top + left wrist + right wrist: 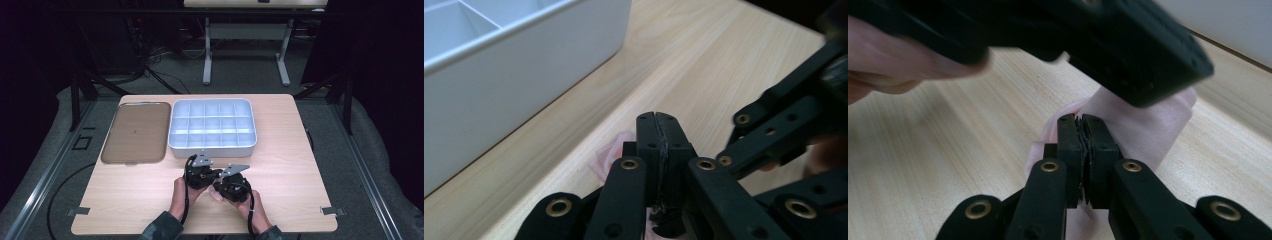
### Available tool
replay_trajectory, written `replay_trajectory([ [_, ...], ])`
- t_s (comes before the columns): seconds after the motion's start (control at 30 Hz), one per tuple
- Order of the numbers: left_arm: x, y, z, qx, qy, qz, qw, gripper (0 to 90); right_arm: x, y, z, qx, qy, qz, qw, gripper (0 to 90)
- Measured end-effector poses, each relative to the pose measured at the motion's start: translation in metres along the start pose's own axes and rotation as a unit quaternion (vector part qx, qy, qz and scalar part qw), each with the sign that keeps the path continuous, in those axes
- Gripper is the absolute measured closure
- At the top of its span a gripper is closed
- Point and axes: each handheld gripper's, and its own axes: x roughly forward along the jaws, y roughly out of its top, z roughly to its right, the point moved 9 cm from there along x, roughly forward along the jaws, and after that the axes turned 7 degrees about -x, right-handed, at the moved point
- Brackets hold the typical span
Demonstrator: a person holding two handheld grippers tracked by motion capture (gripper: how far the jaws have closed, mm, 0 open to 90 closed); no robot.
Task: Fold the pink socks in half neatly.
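Observation:
A thin pale pink piece of sheer cloth point(1148, 131) hangs just above the wooden table point(280, 165). My right gripper point(1082, 122) is shut on its lower part, and pink shows behind and under the jaws. My left gripper point(1128, 45) looms blurred right above it, covering the cloth's top edge. In the left gripper view my left gripper point(657, 120) is shut, with a bit of the pink cloth point(611, 156) beside its jaws and the right gripper's black arms point(784, 125) close at the right. From above, the left gripper point(200, 173) and right gripper point(231, 186) nearly touch at the table's front middle.
A white tray point(212, 146) divided into several compartments stands just beyond the grippers; its wall point(514, 90) is close on the left. A brown flat tray point(134, 132) lies to its left. Bare wood stretches to the right and along the front edge.

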Motion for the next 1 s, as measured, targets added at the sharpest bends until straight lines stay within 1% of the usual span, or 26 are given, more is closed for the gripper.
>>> replay_trajectory([
  [0.03, 0.004, -0.002, -0.003, 0.001, 0.007, -0.009, 0.9999, 89.3, 0.0, 0.0, 0.0, -0.002, 0.0, 0.003, 1.0, 87.8],
  [0.07, 0.005, -0.003, -0.005, 0.003, 0.009, -0.014, 0.9999, 89.3, 0.0, 0.0, 0.0, 0.0, -0.001, 0.007, 1.0, 87.7],
  [0.1, 0.008, -0.005, -0.006, -0.001, 0.008, -0.02, 0.9998, 89.4, 0.0, 0.0, -0.001, 0.0, -0.002, 0.007, 1.0, 87.7],
  [0.13, 0.011, -0.007, -0.008, -0.002, 0.012, -0.026, 0.9996, 89.5, 0.0, 0.0, -0.001, -0.002, -0.004, 0.006, 1.0, 87.4],
  [0.17, 0.013, -0.01, -0.01, -0.002, 0.011, -0.031, 0.9994, 89.6, -0.001, 0.0, -0.002, -0.002, -0.002, 0.006, 1.0, 86.5],
  [0.2, 0.014, -0.011, -0.01, -0.007, 0.008, -0.029, 0.9995, 89.6, -0.002, -0.001, -0.002, 0.003, 0.002, 0.004, 1.0, 84.7],
  [0.23, 0.014, -0.012, -0.011, -0.009, 0.008, -0.032, 0.9994, 89.6, -0.004, -0.001, -0.003, 0.008, 0.007, 0.006, 0.9999, 81.0],
  [0.27, 0.014, -0.013, -0.012, -0.012, 0.007, -0.03, 0.9995, 89.7, -0.006, -0.002, -0.003, 0.018, 0.014, 0.003, 0.9997, 80.3],
  [0.3, 0.013, -0.013, -0.012, -0.011, 0.008, -0.031, 0.9994, 89.7, -0.009, -0.003, -0.004, 0.026, 0.013, 0.004, 0.9996, 78.8],
  [0.37, 0.014, -0.013, -0.012, -0.009, 0.011, -0.031, 0.9994, 89.7, -0.013, -0.005, -0.006, 0.027, 0.014, 0.004, 0.9995, 77.8],
  [0.43, 0.013, -0.014, -0.013, -0.01, 0.012, -0.029, 0.9995, 89.7, -0.015, -0.006, -0.01, 0.023, 0.008, 0.001, 0.9997, 78.9],
  [0.47, 0.013, -0.014, -0.013, -0.012, 0.01, -0.027, 0.9995, 89.7, -0.014, -0.007, -0.011, 0.016, 0.004, -0.003, 0.9999, 80.5],
  [0.5, 0.013, -0.015, -0.013, -0.012, 0.009, -0.025, 0.9996, 89.7, -0.013, -0.008, -0.012, 0.011, -0.001, -0.008, 0.9999, 81.7],
  [0.53, 0.013, -0.015, -0.014, -0.014, 0.009, -0.021, 0.9996, 89.7, -0.012, -0.009, -0.013, 0.011, -0.005, -0.008, 0.9999, 82.7],
  [0.6, 0.011, -0.017, -0.015, -0.017, 0.007, -0.019, 0.9996, 89.7, -0.01, -0.01, -0.013, 0.004, -0.01, -0.011, 0.9999, 84.0],
  [0.67, 0.01, -0.018, -0.016, -0.021, 0.002, -0.016, 0.9997, 89.7, -0.008, -0.01, -0.014, 0.004, -0.013, -0.012, 0.9998, 85.0],
  [0.7, 0.009, -0.018, -0.017, -0.023, 0.001, -0.015, 0.9996, 89.8, -0.008, -0.01, -0.014, 0.007, -0.015, -0.013, 0.9998, 85.3],
  [0.77, 0.009, -0.019, -0.018, -0.025, -0.001, -0.015, 0.9996, 89.8, -0.007, -0.01, -0.014, 0.006, -0.014, -0.014, 0.9998, 85.7],
  [0.8, 0.009, -0.019, -0.018, -0.025, -0.005, -0.012, 0.9996, 89.8, -0.007, -0.01, -0.014, 0.007, -0.014, -0.014, 0.9998, 85.8],
  [0.83, 0.009, -0.02, -0.018, -0.025, -0.004, -0.011, 0.9996, 89.8, -0.006, -0.01, -0.014, 0.003, -0.018, -0.015, 0.9997, 85.8],
  [0.87, 0.009, -0.02, -0.018, -0.028, -0.009, -0.008, 0.9995, 89.8, -0.007, -0.011, -0.014, 0.001, -0.017, -0.017, 0.9997, 85.7],
  [0.93, 0.009, -0.02, -0.019, -0.029, -0.015, -0.007, 0.9994, 89.8, -0.006, -0.01, -0.014, 0.009, -0.015, -0.008, 0.9998, 85.7],
  [0.97, 0.009, -0.02, -0.019, -0.03, -0.015, -0.006, 0.9994, 89.8, -0.007, -0.011, -0.013, 0.01, -0.011, -0.013, 0.9998, 85.6],
  [1.0, 0.009, -0.02, -0.019, -0.027, -0.015, -0.007, 0.9995, 89.8, -0.007, -0.011, -0.012, 0.011, -0.005, -0.015, 0.9998, 85.4],
])
